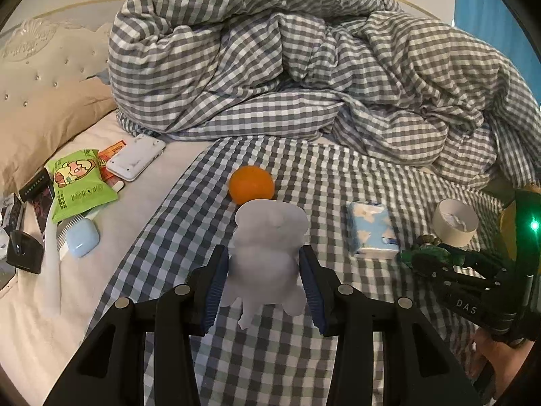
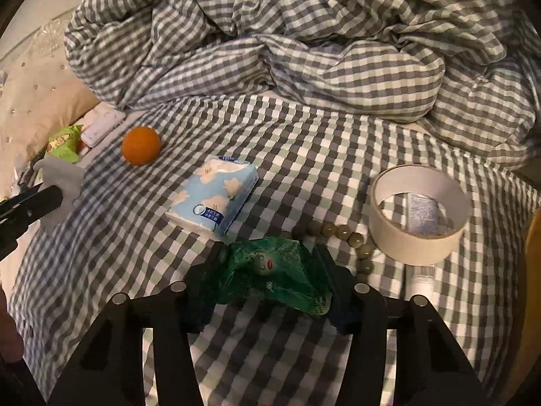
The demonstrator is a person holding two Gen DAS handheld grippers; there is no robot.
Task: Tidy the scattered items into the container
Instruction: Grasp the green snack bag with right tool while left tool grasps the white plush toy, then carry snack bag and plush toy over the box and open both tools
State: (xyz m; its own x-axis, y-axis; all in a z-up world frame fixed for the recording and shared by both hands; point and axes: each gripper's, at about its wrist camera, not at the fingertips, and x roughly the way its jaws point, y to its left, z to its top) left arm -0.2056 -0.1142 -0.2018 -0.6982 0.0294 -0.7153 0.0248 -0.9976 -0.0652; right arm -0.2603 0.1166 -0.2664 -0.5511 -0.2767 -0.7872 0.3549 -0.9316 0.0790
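My left gripper (image 1: 265, 264) is shut on a white toy figure (image 1: 267, 253) and holds it above the checked bedsheet; the figure also shows at the left of the right wrist view (image 2: 62, 176). My right gripper (image 2: 270, 270) is shut on a green crinkly packet (image 2: 277, 275), also seen in the left wrist view (image 1: 426, 257). An orange (image 1: 251, 184) (image 2: 140, 149), a blue tissue pack (image 1: 372, 230) (image 2: 216, 196), a tape roll (image 1: 454, 221) (image 2: 419, 213) and a bead string (image 2: 338, 233) lie on the sheet. No container is in view.
A rumpled checked duvet (image 1: 304, 67) fills the back of the bed. At the left lie a green snack bag (image 1: 79, 182), a white device (image 1: 135, 157), a blue case (image 1: 83, 237), a comb and dark gadgets, beside a beige pillow (image 1: 44, 108).
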